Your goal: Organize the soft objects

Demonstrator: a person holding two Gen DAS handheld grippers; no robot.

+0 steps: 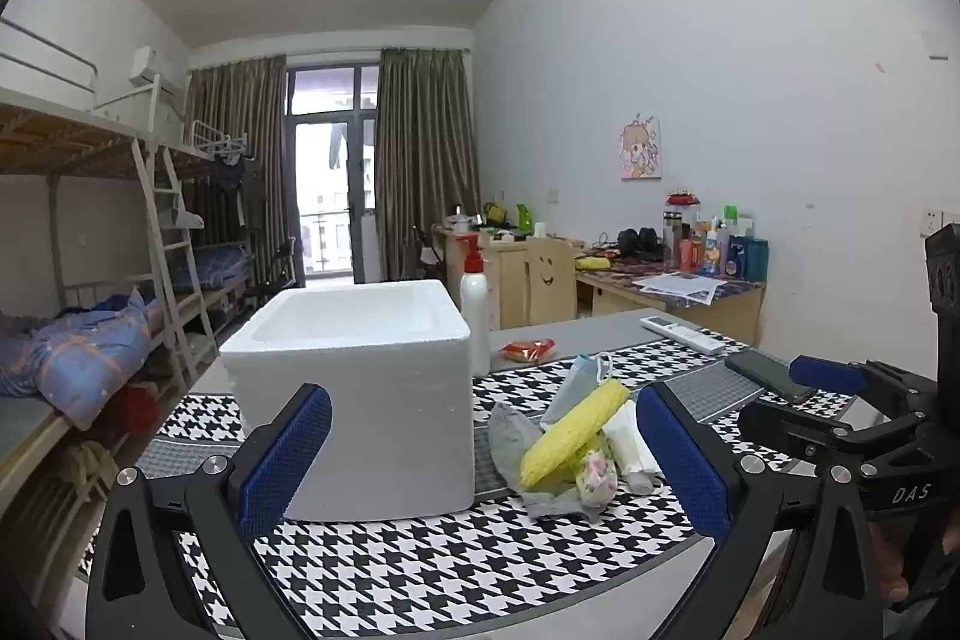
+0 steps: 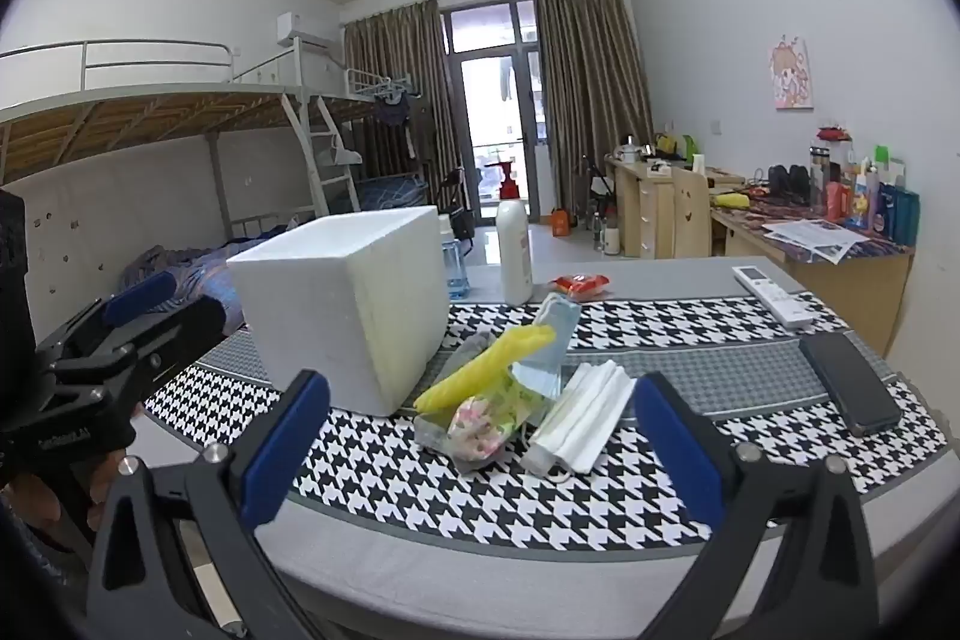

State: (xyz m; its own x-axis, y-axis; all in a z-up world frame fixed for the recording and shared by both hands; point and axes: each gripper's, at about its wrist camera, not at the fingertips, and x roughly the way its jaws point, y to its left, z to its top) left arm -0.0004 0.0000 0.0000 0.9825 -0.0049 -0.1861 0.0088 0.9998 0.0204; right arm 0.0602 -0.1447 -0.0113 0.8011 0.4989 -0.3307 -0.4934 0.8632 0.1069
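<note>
A pile of soft things lies on the houndstooth mat to the right of a white foam box (image 1: 360, 388) (image 2: 348, 304): a yellow cloth (image 1: 573, 433) (image 2: 486, 370), a floral cloth (image 1: 597, 475) (image 2: 477, 427), a grey cloth (image 1: 510, 439), a blue face mask (image 1: 576, 382) (image 2: 549, 340) and a white folded mask (image 1: 627, 445) (image 2: 579, 415). My left gripper (image 1: 483, 466) is open and empty, short of the box and pile. My right gripper (image 2: 480, 460) is open and empty, just short of the pile.
A white lotion bottle (image 1: 475, 310) (image 2: 515, 250) stands behind the box. A red packet (image 1: 528, 350) (image 2: 581, 284), a white remote (image 1: 684, 334) (image 2: 774, 295) and a black phone (image 1: 771, 376) (image 2: 852, 382) lie on the table. Bunk beds stand left, desks right.
</note>
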